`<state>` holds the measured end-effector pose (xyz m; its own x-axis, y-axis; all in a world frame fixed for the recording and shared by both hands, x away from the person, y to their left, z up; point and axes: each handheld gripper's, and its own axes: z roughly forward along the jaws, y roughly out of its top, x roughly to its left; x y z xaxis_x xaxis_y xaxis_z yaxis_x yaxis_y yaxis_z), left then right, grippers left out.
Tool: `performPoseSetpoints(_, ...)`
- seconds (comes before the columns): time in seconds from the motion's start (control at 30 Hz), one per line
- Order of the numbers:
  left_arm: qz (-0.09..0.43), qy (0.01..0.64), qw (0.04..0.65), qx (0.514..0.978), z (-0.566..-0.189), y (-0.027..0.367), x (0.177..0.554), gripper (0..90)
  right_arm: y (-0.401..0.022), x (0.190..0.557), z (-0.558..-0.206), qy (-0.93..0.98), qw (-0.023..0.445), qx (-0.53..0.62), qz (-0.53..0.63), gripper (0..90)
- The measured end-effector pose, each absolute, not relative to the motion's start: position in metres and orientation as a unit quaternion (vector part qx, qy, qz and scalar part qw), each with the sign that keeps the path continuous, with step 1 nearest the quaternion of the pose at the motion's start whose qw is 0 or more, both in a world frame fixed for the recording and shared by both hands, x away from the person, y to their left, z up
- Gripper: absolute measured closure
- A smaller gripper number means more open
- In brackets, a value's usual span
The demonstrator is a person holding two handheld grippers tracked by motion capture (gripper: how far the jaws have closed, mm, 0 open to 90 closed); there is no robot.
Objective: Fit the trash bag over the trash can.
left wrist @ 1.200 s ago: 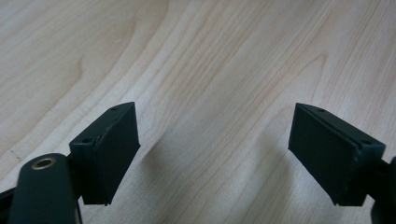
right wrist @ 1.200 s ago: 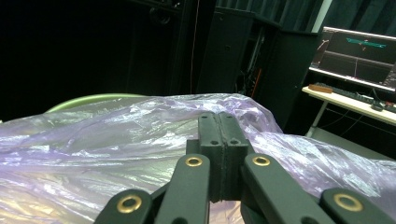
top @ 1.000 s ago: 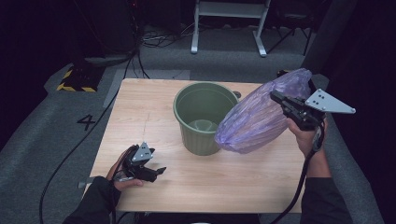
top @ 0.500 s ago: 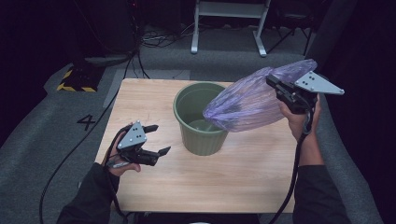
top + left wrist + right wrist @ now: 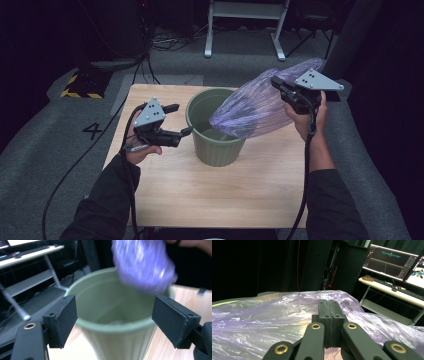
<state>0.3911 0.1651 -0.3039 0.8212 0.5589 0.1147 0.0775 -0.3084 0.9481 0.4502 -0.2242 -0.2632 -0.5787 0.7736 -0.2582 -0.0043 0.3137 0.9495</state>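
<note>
The bag hangs pinched in the right gripper, its low end dipping over the bin rim at mid-table. At the bin's nine o'clock, the left gripper hovers, jaws spread, empty. Beyond, twelve o'clock, stands a white frame.

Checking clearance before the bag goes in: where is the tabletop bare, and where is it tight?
Bare wood runs along the table near edge, between the two sleeves, and right of the green bin. Tight: the bin's mouth, where the purple bag overhangs it and the left gripper hovers beside the rim.
</note>
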Motion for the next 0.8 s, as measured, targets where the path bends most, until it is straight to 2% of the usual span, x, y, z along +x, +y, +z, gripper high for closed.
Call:
performPoseSetpoints(0.17,0.219,0.187,0.539,0.791,-0.295,0.142,0.398,19.7,-0.216,0.455,-0.266,0.722,0.37,0.269,0.519,90.0)
performPoseSetpoints(0.3,0.211,0.167,0.505,0.82,-0.297,0.11,0.407,19.6,-0.206,0.455,-0.27,0.728,0.367,0.261,0.517,90.0)
performPoseSetpoints(0.4,0.187,0.151,0.506,0.829,-0.301,0.097,0.409,19.3,-0.2,0.452,-0.272,0.732,0.363,0.256,0.517,90.0)
performPoseSetpoints(0.53,0.188,0.143,0.486,0.841,-0.305,0.086,0.41,20.1,-0.194,0.448,-0.275,0.737,0.363,0.244,0.515,90.0)
performPoseSetpoints(0.57,0.211,0.144,0.455,0.853,-0.306,0.077,0.411,23.1,-0.191,0.444,-0.277,0.74,0.361,0.241,0.513,90.0)
performPoseSetpoints(0.63,0.235,0.15,0.433,0.857,-0.308,0.072,0.41,29.7,-0.19,0.441,-0.279,0.742,0.357,0.233,0.517,90.0)
performPoseSetpoints(0.7,0.243,0.15,0.424,0.859,-0.308,0.07,0.411,44.6,-0.188,0.438,-0.281,0.744,0.353,0.227,0.52,90.0)
performPoseSetpoints(0.8,0.239,0.139,0.401,0.873,-0.313,0.068,0.415,58.9,-0.185,0.435,-0.285,0.749,0.348,0.22,0.519,90.0)
